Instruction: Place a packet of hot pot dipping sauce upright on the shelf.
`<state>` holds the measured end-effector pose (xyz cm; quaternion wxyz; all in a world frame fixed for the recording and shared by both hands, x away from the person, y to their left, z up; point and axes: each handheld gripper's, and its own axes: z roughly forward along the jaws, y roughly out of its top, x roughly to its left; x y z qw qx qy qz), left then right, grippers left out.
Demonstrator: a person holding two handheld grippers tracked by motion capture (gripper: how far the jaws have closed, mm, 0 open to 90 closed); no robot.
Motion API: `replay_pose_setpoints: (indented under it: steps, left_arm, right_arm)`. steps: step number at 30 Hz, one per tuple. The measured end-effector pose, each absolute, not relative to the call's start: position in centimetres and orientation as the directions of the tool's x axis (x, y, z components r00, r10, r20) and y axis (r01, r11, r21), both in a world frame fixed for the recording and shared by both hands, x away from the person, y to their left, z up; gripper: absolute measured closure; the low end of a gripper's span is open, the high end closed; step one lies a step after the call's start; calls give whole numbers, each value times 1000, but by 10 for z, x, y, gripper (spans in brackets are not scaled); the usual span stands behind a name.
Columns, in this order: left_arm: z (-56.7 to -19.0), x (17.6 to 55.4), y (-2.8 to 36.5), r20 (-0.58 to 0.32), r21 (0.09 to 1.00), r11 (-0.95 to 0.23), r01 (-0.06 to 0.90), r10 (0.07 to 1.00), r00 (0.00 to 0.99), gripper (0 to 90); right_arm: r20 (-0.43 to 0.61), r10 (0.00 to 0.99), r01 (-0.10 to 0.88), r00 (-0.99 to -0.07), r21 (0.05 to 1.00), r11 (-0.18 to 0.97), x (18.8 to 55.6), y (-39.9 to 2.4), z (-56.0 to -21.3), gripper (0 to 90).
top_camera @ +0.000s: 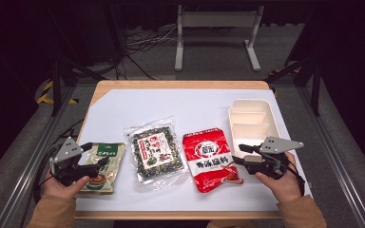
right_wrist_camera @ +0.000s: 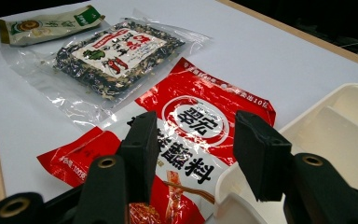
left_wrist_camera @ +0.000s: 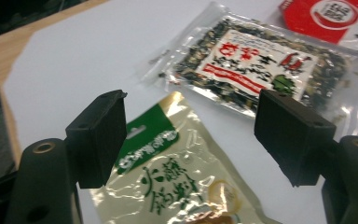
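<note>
While both grippers gape (nothing held), the green packet [top_camera: 102, 166] lies flat.

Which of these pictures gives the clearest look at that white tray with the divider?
The high view: the whole white tray shows there from above, with its divider and both compartments, right of the red packet. The right gripper view catches just its near corner and one wall. The left gripper view looks at the packets.

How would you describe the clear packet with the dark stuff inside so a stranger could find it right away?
Start at the white sheet covering the wooden table, where three flat packets lie in a row. The clear plastic packet of dark dried bits is the middle one, between the green-and-gold foil pouch and the red-and-white sauce bag. It alone is see-through.
</note>
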<state>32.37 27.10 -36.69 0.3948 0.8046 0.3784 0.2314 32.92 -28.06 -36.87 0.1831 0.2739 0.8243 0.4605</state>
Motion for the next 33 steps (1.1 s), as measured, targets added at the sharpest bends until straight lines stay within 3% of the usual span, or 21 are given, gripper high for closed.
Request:
replay_pose_setpoints:
  steps: [15,21,24,33]
  left_arm:
    - [-375,365,306,-29,827,-310,468,810,586,279]
    - [-378,370,315,-40,826,-275,492,843,537,256]
    - [-380,374,320,-86,823,-216,525,867,491,250]
    - [-401,386,329,-133,780,-181,599,888,441,275]
  right_arm:
    - [-37,623,297,-782,856,423,333,-277,-370,489]
    - [-38,622,299,-782,853,427,333,-277,-372,474]
    - [-31,625,304,-780,854,422,334,-277,-373,471]
    - [-27,618,305,-785,852,425,334,-275,-375,474]
